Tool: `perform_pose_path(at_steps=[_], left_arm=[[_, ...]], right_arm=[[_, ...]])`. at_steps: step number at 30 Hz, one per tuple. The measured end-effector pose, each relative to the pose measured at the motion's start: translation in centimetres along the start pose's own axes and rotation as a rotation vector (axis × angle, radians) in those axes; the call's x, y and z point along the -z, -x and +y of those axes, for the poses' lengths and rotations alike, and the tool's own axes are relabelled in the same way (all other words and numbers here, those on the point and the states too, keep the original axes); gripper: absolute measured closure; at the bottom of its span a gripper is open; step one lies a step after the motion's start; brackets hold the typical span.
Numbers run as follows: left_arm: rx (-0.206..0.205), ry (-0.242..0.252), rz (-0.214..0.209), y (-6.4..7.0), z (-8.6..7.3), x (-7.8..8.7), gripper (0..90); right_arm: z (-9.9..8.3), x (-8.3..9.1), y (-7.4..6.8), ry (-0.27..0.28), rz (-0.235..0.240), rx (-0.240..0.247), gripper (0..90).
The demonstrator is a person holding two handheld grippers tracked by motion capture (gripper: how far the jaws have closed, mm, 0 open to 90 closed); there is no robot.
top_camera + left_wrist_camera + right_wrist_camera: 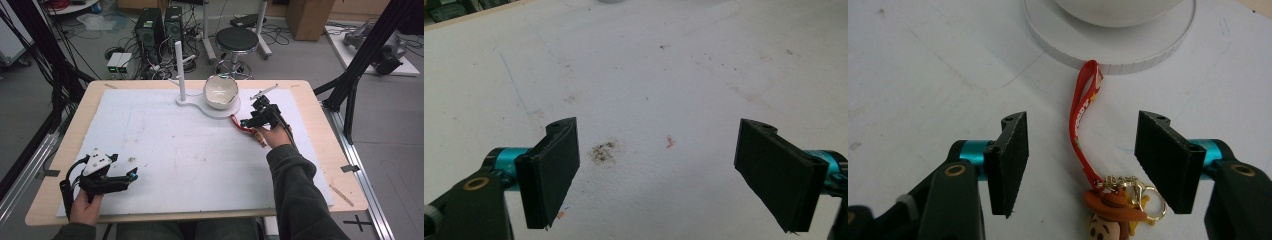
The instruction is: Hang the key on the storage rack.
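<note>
High view. A wooden tabletop (320, 150) carries a white mat (190, 150). At the far middle of the mat stands a white stand (200, 105) with an upright post (179, 67) and a round base, and a white bowl (220, 92) sits tilted on that base. The right tongs (248, 122) are near the base, on its right and a little toward the person, held in a hand with a dark sleeve. A red strap (239, 125) lies on the mat just below the base, right at the tips of those tongs. The left tongs (131, 175) rest low on the near left part of the mat, well apart from the stand, with a grey three-cornered plate on top.

Left gripper view. The left tongs (659, 175) stand wide apart, released, with nothing between the two black jaws. Below them is bare mat (a dark smudge (602, 151) and a small orange fleck (669, 142) mark it).

Right gripper view. The right tongs (1088, 160) are also spread, released, not touching anything. Between the jaws lies a keychain (1108, 205): its red strap (1081, 117) runs from just beside the stand's round base (1118, 50) down toward the camera, ending in a gold clasp and ring and a small figure with a brown hat (cut off by the lower edge). The strap lies flat on the mat, nearer the right jaw at its figure end.
</note>
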State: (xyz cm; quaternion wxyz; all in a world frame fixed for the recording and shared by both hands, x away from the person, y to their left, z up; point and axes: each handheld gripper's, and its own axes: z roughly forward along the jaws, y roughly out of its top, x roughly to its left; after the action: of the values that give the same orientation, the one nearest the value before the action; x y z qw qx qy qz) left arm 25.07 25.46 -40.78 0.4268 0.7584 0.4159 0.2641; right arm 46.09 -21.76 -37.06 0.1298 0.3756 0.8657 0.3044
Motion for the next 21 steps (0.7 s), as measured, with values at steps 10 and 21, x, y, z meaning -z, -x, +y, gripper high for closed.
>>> perform_pose_path(at_steps=[10, 21], left_arm=[[-0.001, 0.0, 0.0, 0.0, 0.0, 0.0, 18.7], [0.003, 0.0, 0.002, 0.0, 0.0, 0.0, 18.7]], right_arm=[[0.0, -2.2, -0.1, -0.08, 0.0, 0.016, 49.0], [-0.1, -3.5, -0.2, -0.12, -0.013, 0.04, 54.2]])
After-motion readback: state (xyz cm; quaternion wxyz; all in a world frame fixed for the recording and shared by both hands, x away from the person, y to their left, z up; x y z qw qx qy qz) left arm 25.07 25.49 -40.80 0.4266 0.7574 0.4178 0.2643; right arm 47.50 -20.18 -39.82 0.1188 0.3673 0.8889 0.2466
